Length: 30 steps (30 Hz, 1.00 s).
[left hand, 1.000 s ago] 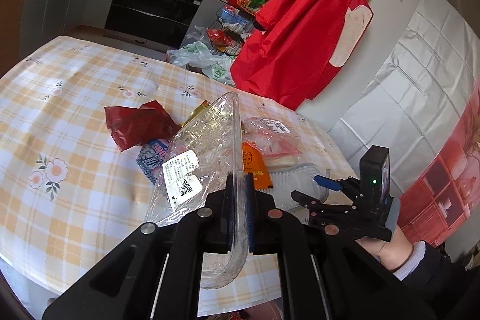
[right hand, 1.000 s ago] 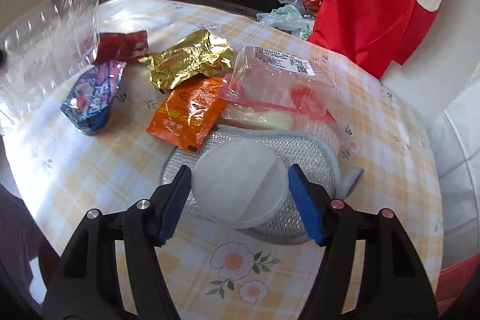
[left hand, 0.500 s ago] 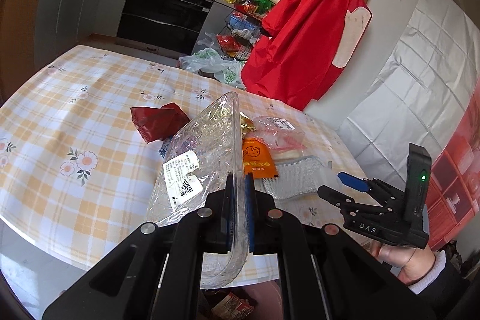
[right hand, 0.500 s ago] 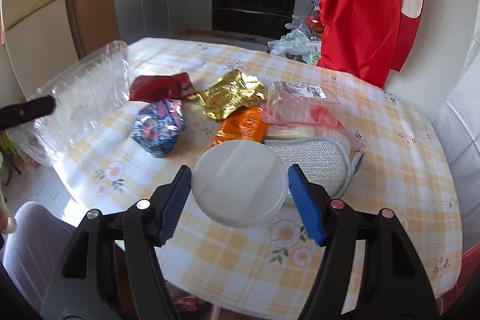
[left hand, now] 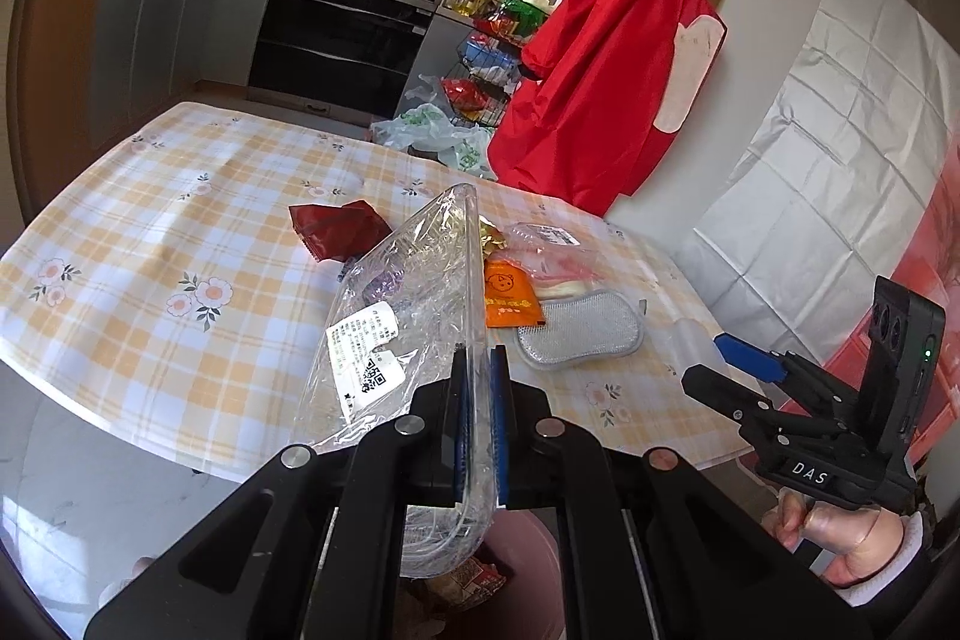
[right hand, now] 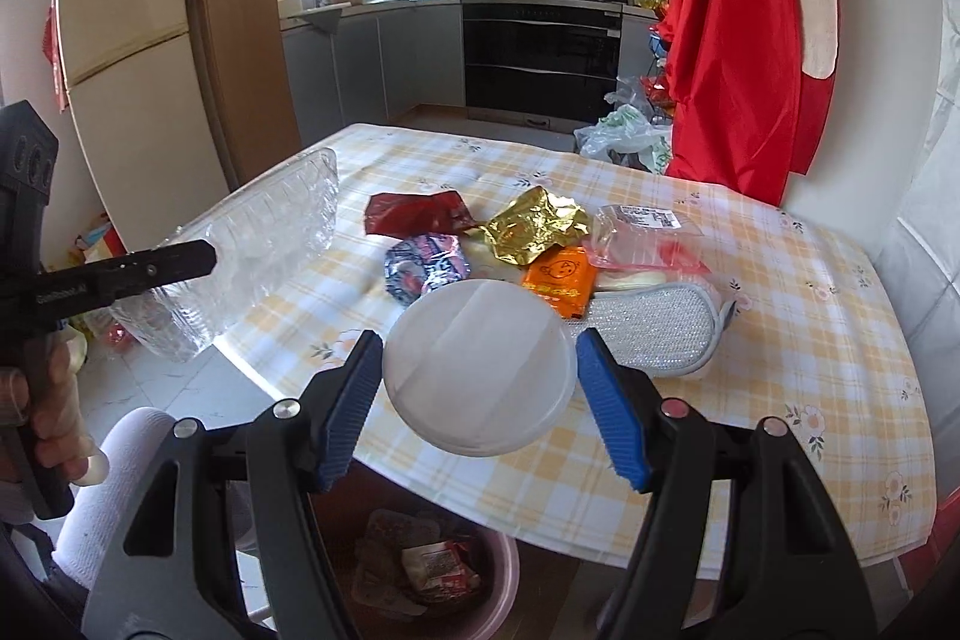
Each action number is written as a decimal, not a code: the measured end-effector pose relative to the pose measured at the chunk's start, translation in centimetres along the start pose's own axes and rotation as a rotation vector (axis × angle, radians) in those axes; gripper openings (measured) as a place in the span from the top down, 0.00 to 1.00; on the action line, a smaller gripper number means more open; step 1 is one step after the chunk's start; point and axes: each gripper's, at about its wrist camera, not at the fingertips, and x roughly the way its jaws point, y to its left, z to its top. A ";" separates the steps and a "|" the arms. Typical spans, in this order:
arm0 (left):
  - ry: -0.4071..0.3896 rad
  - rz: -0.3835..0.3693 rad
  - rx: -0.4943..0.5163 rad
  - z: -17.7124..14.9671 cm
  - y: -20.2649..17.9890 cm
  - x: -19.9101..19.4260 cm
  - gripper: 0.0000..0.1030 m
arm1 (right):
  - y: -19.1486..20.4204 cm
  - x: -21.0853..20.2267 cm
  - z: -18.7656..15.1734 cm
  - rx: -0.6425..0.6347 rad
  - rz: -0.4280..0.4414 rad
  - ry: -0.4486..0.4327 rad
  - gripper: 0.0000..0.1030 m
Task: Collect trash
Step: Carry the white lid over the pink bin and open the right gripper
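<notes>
Two hand-held grippers are in view, each carrying one item of trash above a pink plastic bin (right hand: pixel 498 568) at the bottom centre of the frame.

Left hand-held gripper (left hand: pixel 478 424): blue-padded fingers pressed together on the rim of a clear ribbed plastic clamshell tray (left hand: pixel 414 316), which stands on edge, its white label with a QR code facing left. The tray's lower end hangs over the bin, off the near edge of the surface. In the right wrist view the same tray sits at centre left.

Right hand-held gripper (right hand: pixel 480 370): fingers held wide, with a round white plastic lid (right hand: pixel 477 367) between the blue pads (right hand: pixel 612 421); the lid looks gripped by its edges, though contact is not plain. It hangs over the near edge of the surface, above the bin.

Surface: yellow-and-white checked tablecloth with flower print (right hand: pixel 810 316). Remaining on it, mid-frame:
- crumpled red foil wrapper (right hand: pixel 417 214)
- blue-and-red printed packet (right hand: pixel 426 268), just in front of the red wrapper
- crumpled gold foil wrapper (right hand: pixel 534 229)
- orange sachet with a cartoon face (right hand: pixel 558 280), touching the gold wrapper
- clear labelled plastic bag (right hand: pixel 645 238), right of the gold wrapper
- silver mesh scrubbing pad (right hand: pixel 660 328), partly under the bag

Bin contents: several flattened wrappers (right hand: pixel 420 556).
</notes>
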 end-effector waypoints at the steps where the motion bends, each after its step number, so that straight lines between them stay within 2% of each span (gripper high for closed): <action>1: -0.003 0.001 0.002 -0.2 -0.2 -0.3 0.93 | 0.3 -0.5 -0.1 0.000 0.004 -0.003 0.35; 8: -0.021 0.001 0.018 -1.6 -1.2 -3.4 0.93 | 2.3 -3.4 -1.2 -0.014 0.037 -0.017 0.35; 14: -0.030 0.006 0.023 -2.3 -1.4 -5.1 0.93 | 3.8 -4.2 -1.9 -0.038 0.075 0.004 0.35; 25: -0.024 0.001 0.015 -2.3 -1.2 -5.1 0.93 | 5.9 -3.1 -2.6 -0.069 0.151 0.069 0.34; 30: -0.016 -0.006 0.011 -2.3 -1.1 -4.8 0.93 | 5.9 -2.8 -2.8 -0.074 0.151 0.077 0.34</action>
